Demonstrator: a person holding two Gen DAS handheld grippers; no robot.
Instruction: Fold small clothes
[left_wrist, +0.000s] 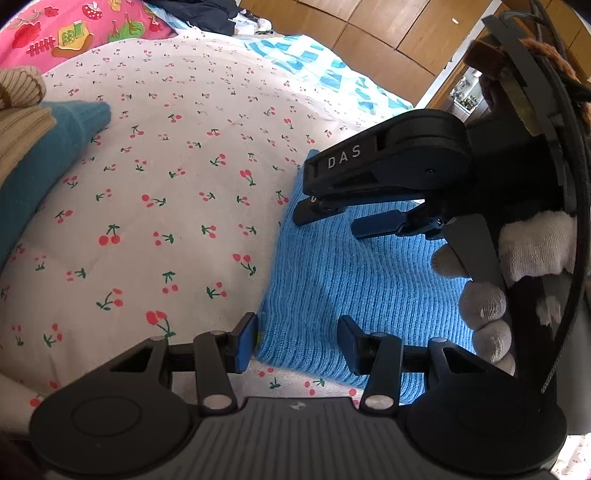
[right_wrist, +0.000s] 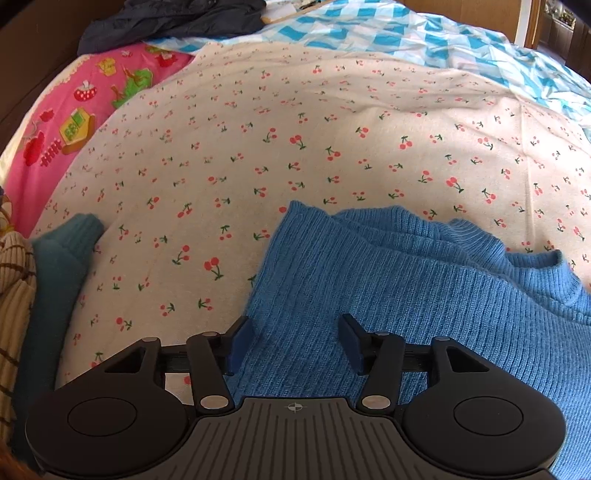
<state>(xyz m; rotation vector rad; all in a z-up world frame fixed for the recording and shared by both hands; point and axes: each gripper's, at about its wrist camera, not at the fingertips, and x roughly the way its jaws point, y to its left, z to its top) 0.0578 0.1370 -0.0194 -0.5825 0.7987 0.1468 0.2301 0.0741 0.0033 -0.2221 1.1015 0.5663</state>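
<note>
A bright blue ribbed knit sweater (left_wrist: 343, 288) lies partly folded on the cherry-print sheet (left_wrist: 166, 166). It also shows in the right wrist view (right_wrist: 388, 288), with its collar at the right. My left gripper (left_wrist: 297, 343) is open and empty, just above the sweater's near left edge. My right gripper (right_wrist: 295, 343) is open and empty, low over the sweater's left edge. In the left wrist view the right gripper (left_wrist: 332, 221) comes in from the right above the sweater, held by a gloved hand (left_wrist: 484, 306).
A stack of folded clothes sits at the left: a teal garment (left_wrist: 48, 162) under a beige ribbed one (left_wrist: 18, 110). A pink patterned cloth (right_wrist: 74, 122), a dark garment (right_wrist: 173, 18) and a blue checked sheet (right_wrist: 406, 33) lie at the back.
</note>
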